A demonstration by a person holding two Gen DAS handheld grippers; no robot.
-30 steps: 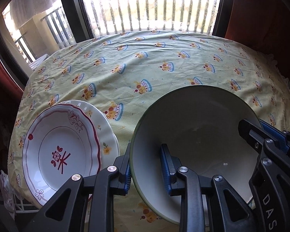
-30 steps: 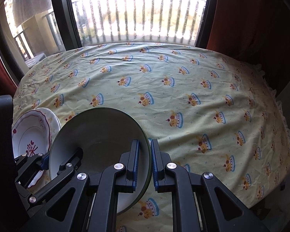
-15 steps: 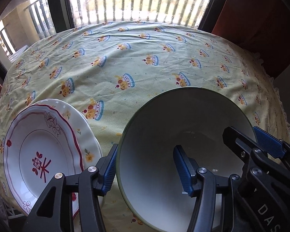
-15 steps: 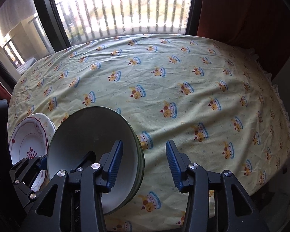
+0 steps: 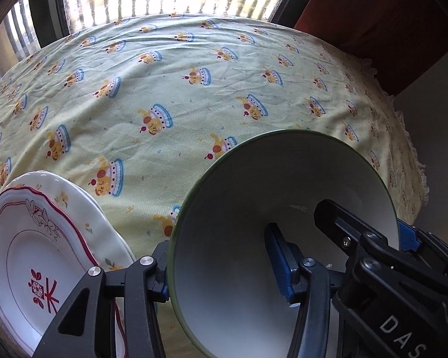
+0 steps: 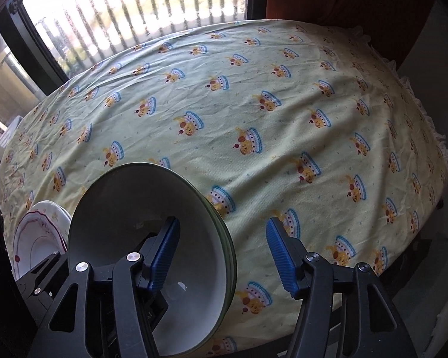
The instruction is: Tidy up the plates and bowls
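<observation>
A stack of green-rimmed white bowls (image 5: 254, 208) sits near the table's front edge; it also shows in the right wrist view (image 6: 128, 208). My left gripper (image 5: 221, 265) is open, its fingers astride the stack's left rim, one outside and one inside. My right gripper (image 6: 222, 256) is open, astride the right rim, with its left finger (image 6: 164, 256) inside the bowl. A white plate with red trim (image 5: 35, 262) lies on another plate at the left; the plate also shows in the right wrist view (image 6: 35, 241).
The table wears a yellow cloth with a crown print (image 5: 194, 89), also seen in the right wrist view (image 6: 283, 119). A window with balcony bars (image 6: 134, 9) is behind it, and a dark red curtain (image 5: 388, 24) hangs at the right.
Both grippers have opened and let go of the bowl rim; the right one was shut on it a second ago. Both views have swung to the right.
</observation>
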